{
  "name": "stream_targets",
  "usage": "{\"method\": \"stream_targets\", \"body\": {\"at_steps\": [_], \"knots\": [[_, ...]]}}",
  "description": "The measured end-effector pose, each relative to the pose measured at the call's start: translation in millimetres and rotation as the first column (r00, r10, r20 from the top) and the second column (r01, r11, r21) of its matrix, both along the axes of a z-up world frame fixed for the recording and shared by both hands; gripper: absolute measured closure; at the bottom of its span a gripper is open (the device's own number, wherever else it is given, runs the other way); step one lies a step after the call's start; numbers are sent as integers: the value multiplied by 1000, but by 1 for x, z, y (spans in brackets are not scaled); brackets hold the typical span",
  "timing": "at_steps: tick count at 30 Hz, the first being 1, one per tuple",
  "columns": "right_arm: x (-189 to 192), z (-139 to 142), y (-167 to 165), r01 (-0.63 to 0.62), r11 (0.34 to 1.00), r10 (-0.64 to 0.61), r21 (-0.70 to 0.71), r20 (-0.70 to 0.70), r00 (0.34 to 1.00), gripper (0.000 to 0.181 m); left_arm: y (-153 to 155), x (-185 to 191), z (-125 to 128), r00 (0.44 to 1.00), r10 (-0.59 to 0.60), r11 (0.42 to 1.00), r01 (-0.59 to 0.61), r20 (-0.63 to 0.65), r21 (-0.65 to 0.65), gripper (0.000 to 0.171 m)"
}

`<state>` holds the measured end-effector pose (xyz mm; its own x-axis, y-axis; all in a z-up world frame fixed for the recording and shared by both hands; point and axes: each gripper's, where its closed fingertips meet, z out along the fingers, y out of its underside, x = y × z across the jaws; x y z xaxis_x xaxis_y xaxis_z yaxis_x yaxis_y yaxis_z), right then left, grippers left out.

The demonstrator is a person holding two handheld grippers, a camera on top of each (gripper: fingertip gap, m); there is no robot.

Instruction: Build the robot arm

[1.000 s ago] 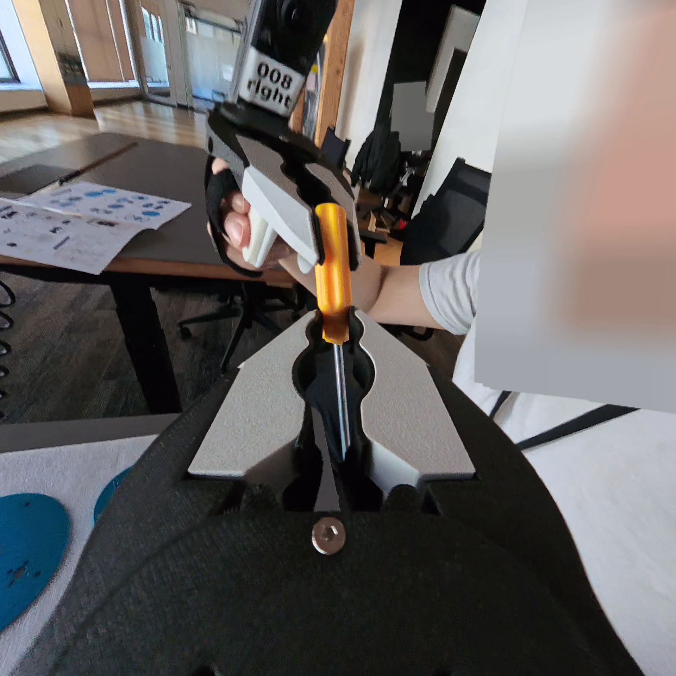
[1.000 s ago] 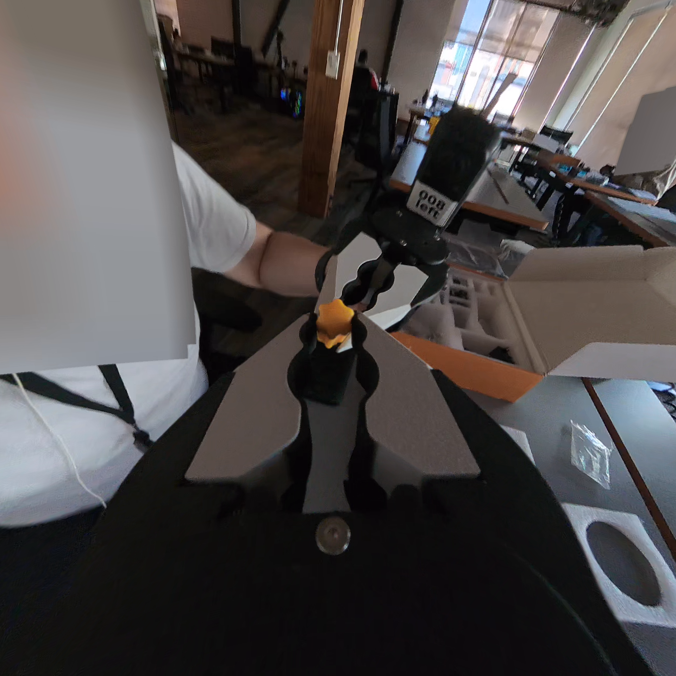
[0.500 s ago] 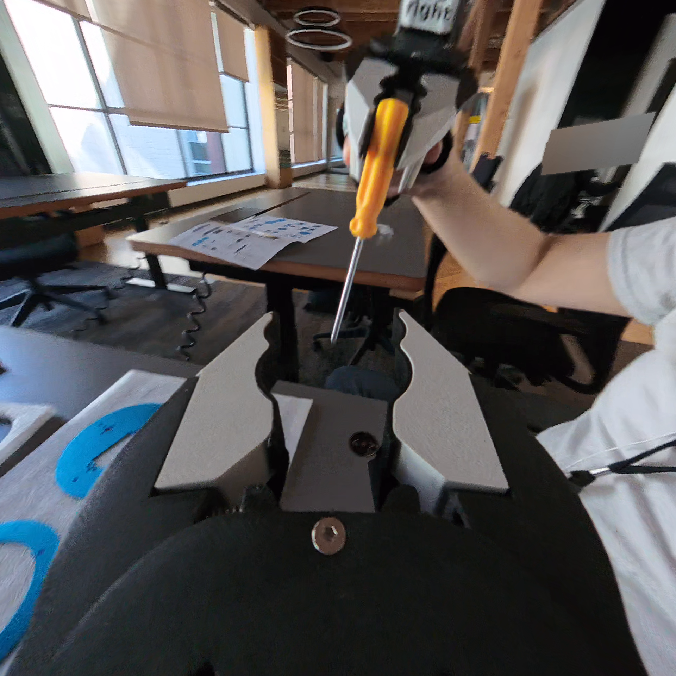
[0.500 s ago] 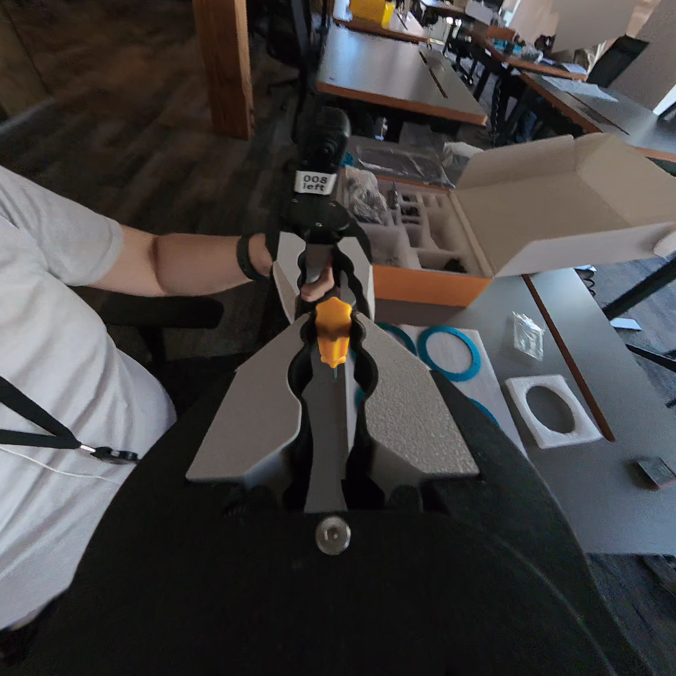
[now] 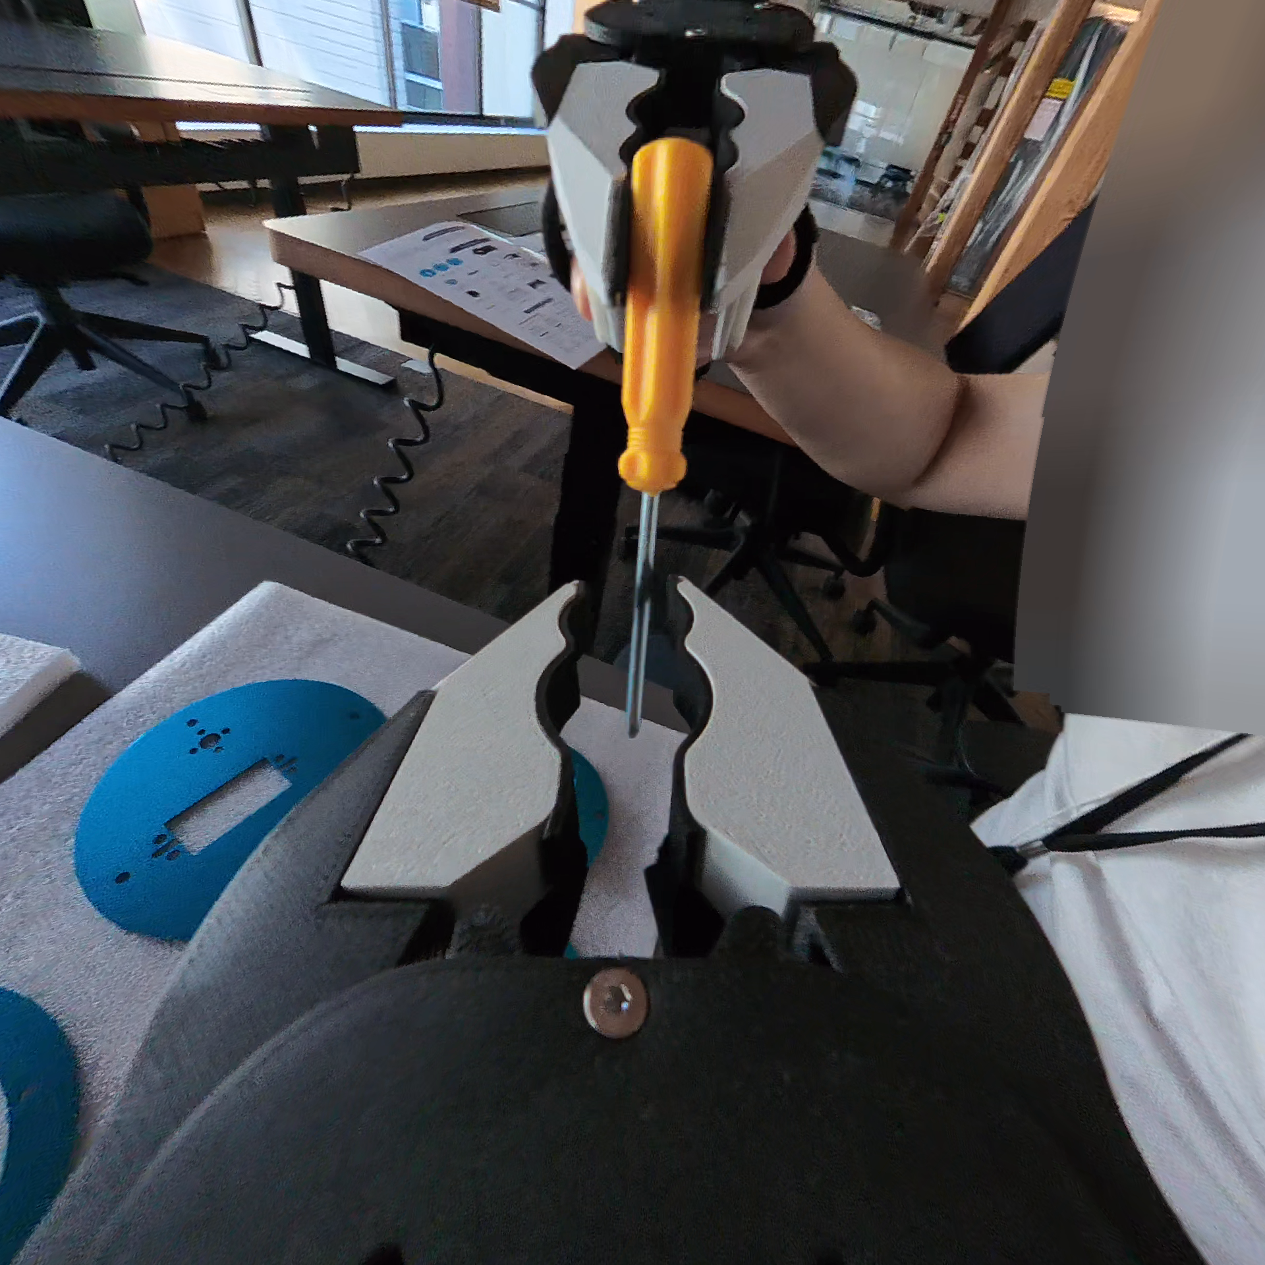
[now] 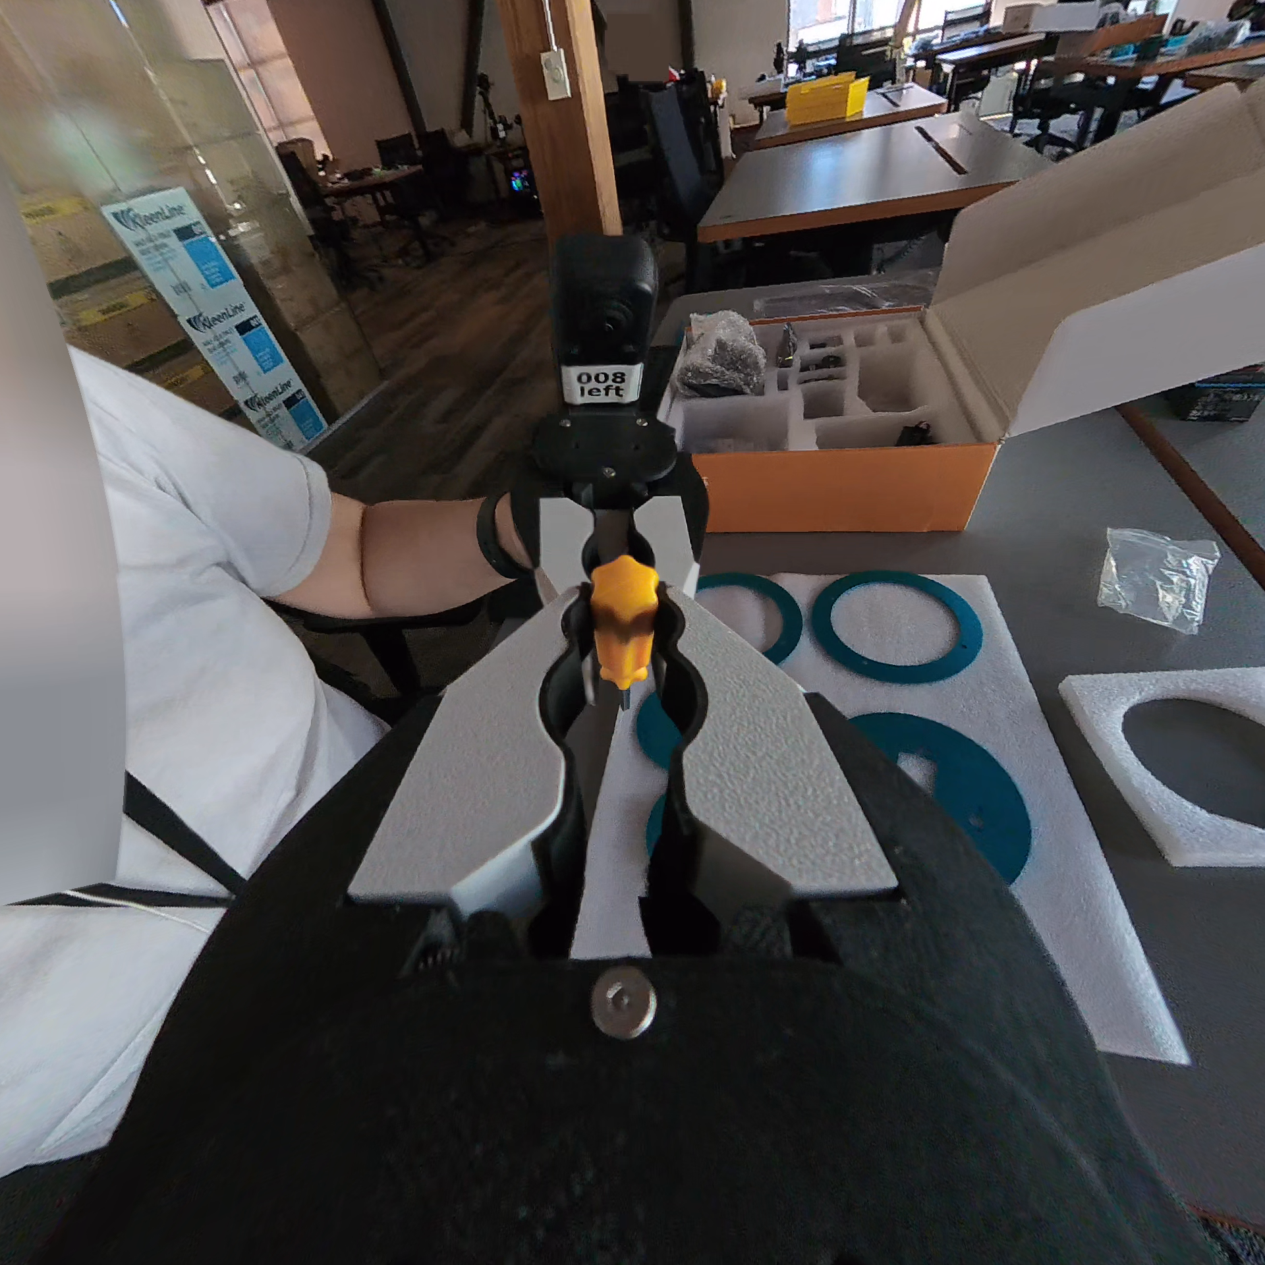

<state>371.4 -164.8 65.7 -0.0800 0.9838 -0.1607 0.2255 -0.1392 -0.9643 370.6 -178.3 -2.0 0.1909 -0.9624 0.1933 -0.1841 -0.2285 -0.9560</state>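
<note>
My right gripper (image 6: pixel 623 595) is shut on the handle of an orange screwdriver (image 6: pixel 619 630). In the left wrist view the right gripper (image 5: pixel 664 328) holds the screwdriver (image 5: pixel 660 308) upright, its metal shaft (image 5: pixel 643 582) pointing down. My left gripper (image 5: pixel 630 592) is open, with the shaft hanging in the gap between its fingers, not clamped. The shaft's tip hangs above a white foam sheet (image 5: pixel 308 636). The left gripper (image 6: pixel 616 527) faces the right one closely.
The foam sheet lies on a dark table (image 5: pixel 137 534) and carries a blue disc with a rectangular cutout (image 5: pixel 205 801) and blue rings (image 6: pixel 897 626). An open orange box (image 6: pixel 842 486), a plastic bag (image 6: pixel 1157 575) and a foam frame (image 6: pixel 1164 753) lie beyond. The person's torso is close. One gripper's finger ends stand about 7 centimeters off the other's.
A second ago my left gripper was shut on the screwdriver's shaft; it has let go and opened. Both grippers have turned and come down over the foam sheet, right still holding the handle.
</note>
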Motion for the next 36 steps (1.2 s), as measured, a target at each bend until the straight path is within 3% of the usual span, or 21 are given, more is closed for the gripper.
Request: {"method": "stream_targets", "body": {"at_steps": [2, 7, 11, 15, 23, 28, 30, 33, 36], "knots": [[3, 2, 5, -19, 1000, 19, 22, -21, 1000, 166, 7, 7, -2, 1000, 21, 1000, -22, 18, 13, 169], [-2, -4, 16, -106, 994, 106, -21, -37, 994, 166, 14, 10, -10, 994, 93, 996, -93, 65, 7, 170], [-5, -16, 13, -231, 967, 241, -104, 97, 966, 166, 7, 7, -17, 988, 132, 991, -135, 80, 22, 170], [-3, -25, 13, -234, 971, 237, -40, 149, 960, 166, 8, 1, -25, 983, 163, 985, -167, 86, 45, 169], [7, -40, -3, -210, 976, 189, 59, 259, 947, 164, -11, 8, -36, 996, 77, 997, -78, 51, 6, 169], [14, -38, -25, -338, 922, 243, 189, 397, 885, 163, -26, 7, -30, 998, 65, 995, -66, 16, 68, 169], [13, -36, -26, -360, 907, 237, 219, 442, 865, 147, -30, 7, -26, 997, 72, 995, -74, 30, 73, 169], [15, -34, -29, -413, 885, 255, 216, 518, 817, 163, -31, 8, -22, 996, 79, 994, -82, 49, 69, 170], [15, -33, -25, -440, 881, 267, 174, 584, 767, 156, -29, 10, -20, 995, 83, 993, -86, 48, 75, 171]]}}
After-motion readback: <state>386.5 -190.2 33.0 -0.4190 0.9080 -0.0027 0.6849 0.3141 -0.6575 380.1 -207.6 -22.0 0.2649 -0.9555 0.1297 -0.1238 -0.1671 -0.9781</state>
